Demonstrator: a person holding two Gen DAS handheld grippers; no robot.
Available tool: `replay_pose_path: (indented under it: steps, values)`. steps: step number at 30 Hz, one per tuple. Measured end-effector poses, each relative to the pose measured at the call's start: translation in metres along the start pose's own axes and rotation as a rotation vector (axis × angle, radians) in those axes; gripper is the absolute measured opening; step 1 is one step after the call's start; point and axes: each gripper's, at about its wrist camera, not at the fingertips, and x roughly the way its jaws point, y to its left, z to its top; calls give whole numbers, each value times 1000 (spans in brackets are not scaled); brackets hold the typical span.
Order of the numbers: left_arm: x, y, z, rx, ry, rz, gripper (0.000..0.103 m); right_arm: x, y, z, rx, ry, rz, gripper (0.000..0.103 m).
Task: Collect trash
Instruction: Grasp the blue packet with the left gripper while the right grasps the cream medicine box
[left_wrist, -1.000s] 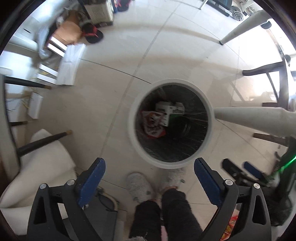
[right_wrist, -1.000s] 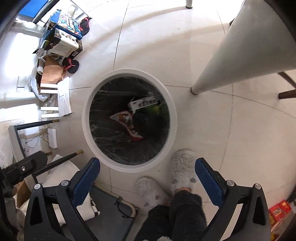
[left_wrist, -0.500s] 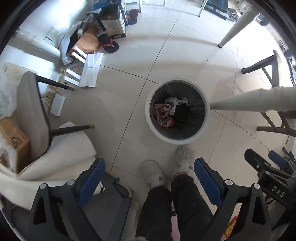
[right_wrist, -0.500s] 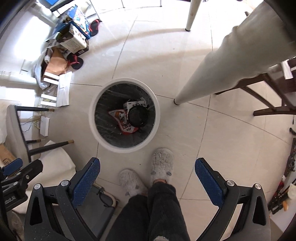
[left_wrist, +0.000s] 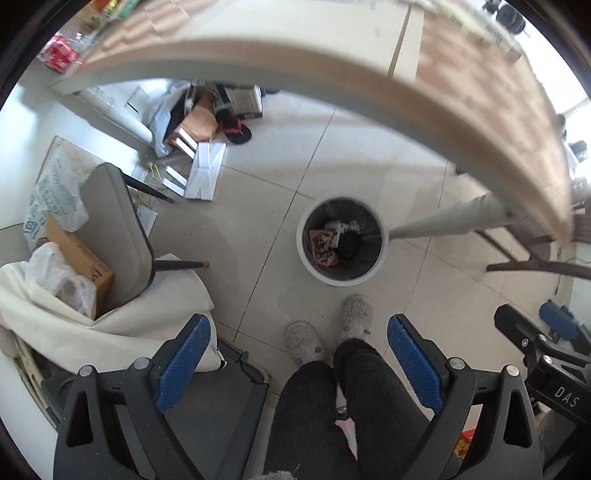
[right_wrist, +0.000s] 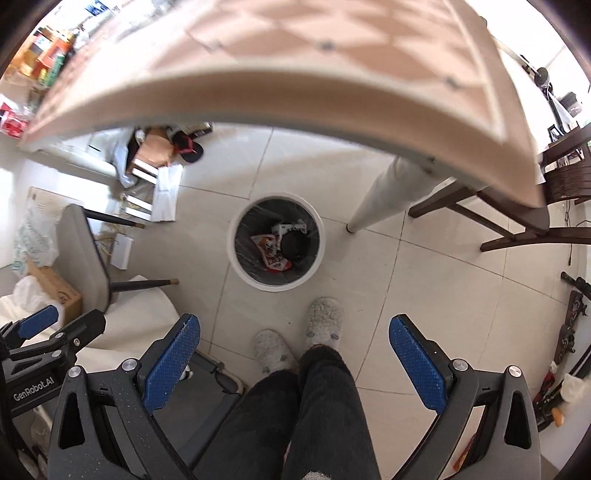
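Two handheld grippers point down at a tiled floor. The left gripper (left_wrist: 295, 363) and right gripper (right_wrist: 294, 363) fill the bottom of each frame, their blue-padded fingers spread wide and holding nothing. At center frame stands a round white bin (left_wrist: 305, 258), lined in black, with a red snack wrapper (left_wrist: 322, 248) and a small white carton (left_wrist: 337, 228) inside. A table edge (right_wrist: 258, 99) arches across the top, likely because both grippers sit at tabletop height, ready for more trash.
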Motion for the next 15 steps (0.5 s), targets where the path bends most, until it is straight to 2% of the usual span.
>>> replay_pose_path:
  steps: [3,7,10,13,15]
  values:
    - [-32,2,10,-25,-36,-30,98,-35,-1,4,28,-9,47,103]
    - [-65,-2,45,-50,-91,-42,103,-74,-3,29,70,-36,101,103]
    - [-82,-10,82,-73,-127,-24,103,-96,-10,66,96,-58,123,103]
    - [-92,-13,127,-128,-145,-10,103,-109,-20,120,116,-75,116,103]
    - [-92,-12,159,-189,-129,-10,103,-114,-26,160,121,-87,105,103]
